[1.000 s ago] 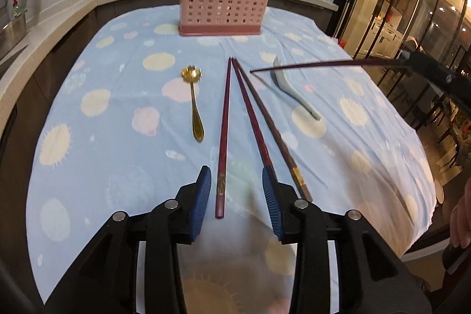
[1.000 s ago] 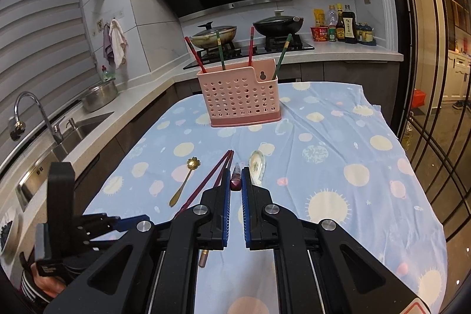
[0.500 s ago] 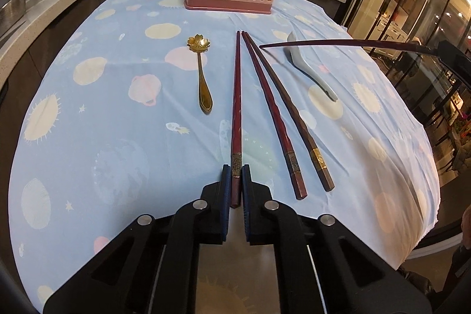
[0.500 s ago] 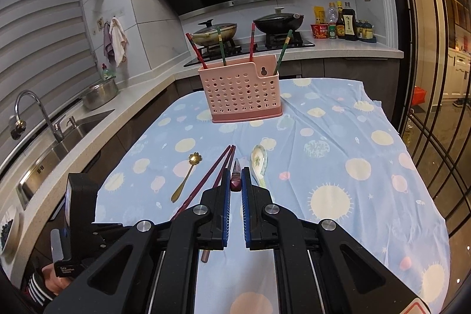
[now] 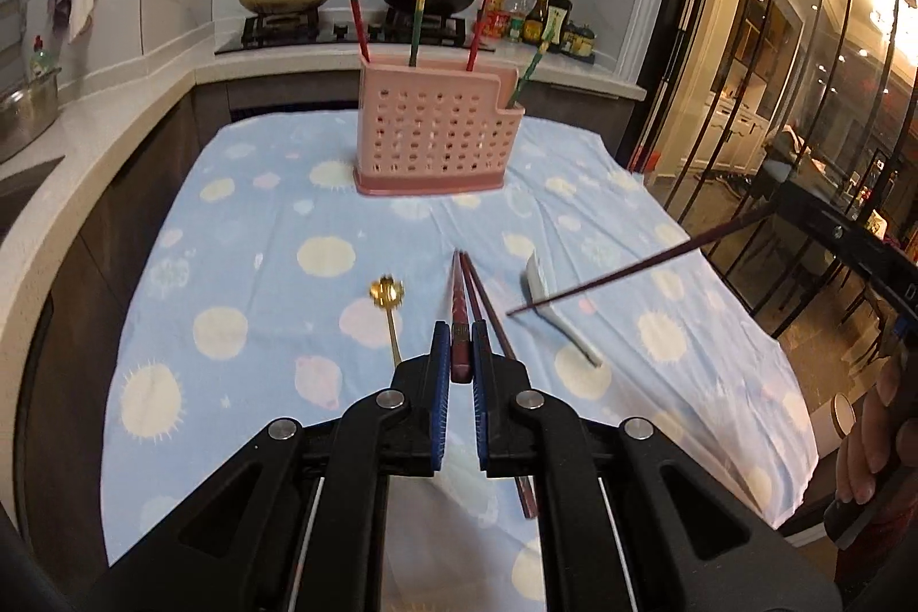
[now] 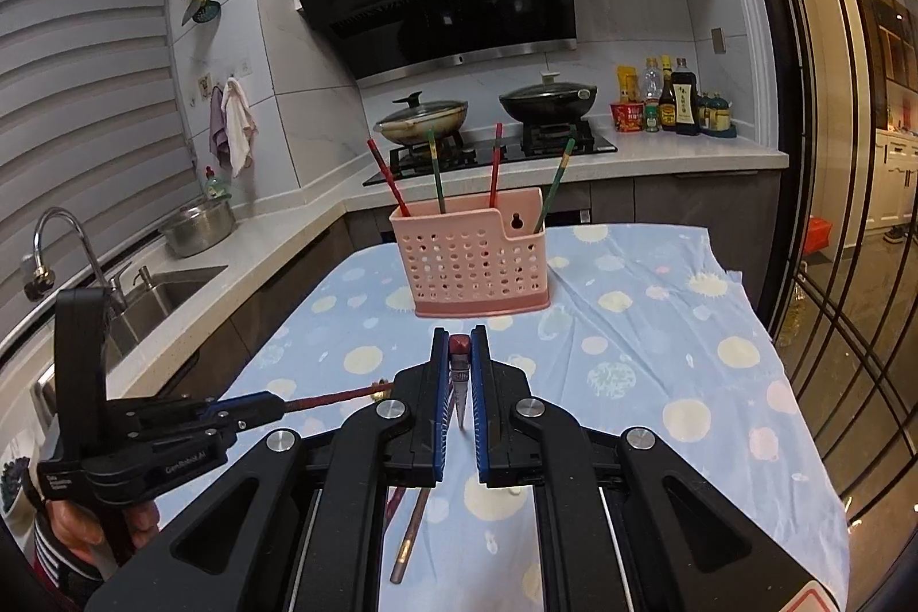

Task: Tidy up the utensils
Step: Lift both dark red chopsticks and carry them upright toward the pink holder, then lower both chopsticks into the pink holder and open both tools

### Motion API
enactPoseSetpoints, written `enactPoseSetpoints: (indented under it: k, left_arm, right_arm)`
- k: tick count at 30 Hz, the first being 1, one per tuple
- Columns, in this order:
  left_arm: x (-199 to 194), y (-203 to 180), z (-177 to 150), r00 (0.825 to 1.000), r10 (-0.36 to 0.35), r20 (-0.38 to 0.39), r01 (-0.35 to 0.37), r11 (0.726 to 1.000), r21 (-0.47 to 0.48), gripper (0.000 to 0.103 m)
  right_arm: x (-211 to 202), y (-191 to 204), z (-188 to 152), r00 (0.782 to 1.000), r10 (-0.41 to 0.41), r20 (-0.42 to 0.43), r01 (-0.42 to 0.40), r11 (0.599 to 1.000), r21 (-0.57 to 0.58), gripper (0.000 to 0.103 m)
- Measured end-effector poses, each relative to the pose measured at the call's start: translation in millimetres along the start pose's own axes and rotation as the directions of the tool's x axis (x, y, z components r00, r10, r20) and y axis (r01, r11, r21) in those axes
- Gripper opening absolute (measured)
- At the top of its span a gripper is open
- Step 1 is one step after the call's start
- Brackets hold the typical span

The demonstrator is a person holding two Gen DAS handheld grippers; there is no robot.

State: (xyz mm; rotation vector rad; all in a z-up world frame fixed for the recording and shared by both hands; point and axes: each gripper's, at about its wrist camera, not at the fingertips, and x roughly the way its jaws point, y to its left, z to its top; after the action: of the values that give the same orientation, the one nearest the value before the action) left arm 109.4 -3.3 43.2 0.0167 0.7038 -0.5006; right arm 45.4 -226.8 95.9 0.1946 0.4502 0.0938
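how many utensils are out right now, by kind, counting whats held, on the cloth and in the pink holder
chopsticks in the pink holder: 4
chopsticks lying on the cloth: 2
chopstick held in the left gripper: 1
chopstick held in the right gripper: 1
gold spoon: 1
white spoon: 1
total: 10

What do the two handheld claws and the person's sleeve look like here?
Both claws are matte black plastic with angular cut-out arms, silver round pivot bolts and blue ribbed pads inside the fingertips. The left claw matches the right claw. From the right wrist view, the left unit's body carries small white lettering, too small to read. The sleeve beneath it is striped dark red and white. No cables are visible.
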Motion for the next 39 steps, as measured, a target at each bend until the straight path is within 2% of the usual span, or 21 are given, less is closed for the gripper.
enactPoseSetpoints:
  k: [7, 15, 27, 32, 39]
  left_arm:
    - [-3.2, -8.7, 65.8, 0.993, 0.008, 0.117, -0.014, 0.998, 0.055, 0.007]
    - [0.8, -16.5, 126.2, 0.980, -0.009, 0.199, -0.008, 0.996, 0.087, 0.007]
    - [-7.4, -12.7, 222.5, 0.938, -0.007, 0.346, -0.031, 0.994, 0.106, 0.007]
    - [2.5, -5.9, 261.2, 0.927, 0.010, 0.375, -0.055, 0.993, 0.109, 0.007]
    - [27.2, 6.9, 297.3, 0.929, 0.060, 0.366, -0.100, 0.991, 0.090, 0.007]
  right_arm:
    - [18.8, -4.9, 41.0, 0.998, 0.024, 0.050, -0.024, 1.000, 0.004, 0.007]
    - [40.1, -9.0, 82.4, 0.995, 0.041, 0.094, -0.042, 0.999, 0.015, 0.007]
    - [78.5, -17.4, 179.8, 0.979, 0.015, 0.205, -0.016, 1.000, 0.003, 0.007]
    - [106.4, -28.6, 215.4, 0.973, -0.008, 0.230, 0.003, 1.000, 0.024, 0.007]
    - [153.9, -35.6, 237.1, 0.977, -0.044, 0.207, 0.041, 0.999, 0.020, 0.007]
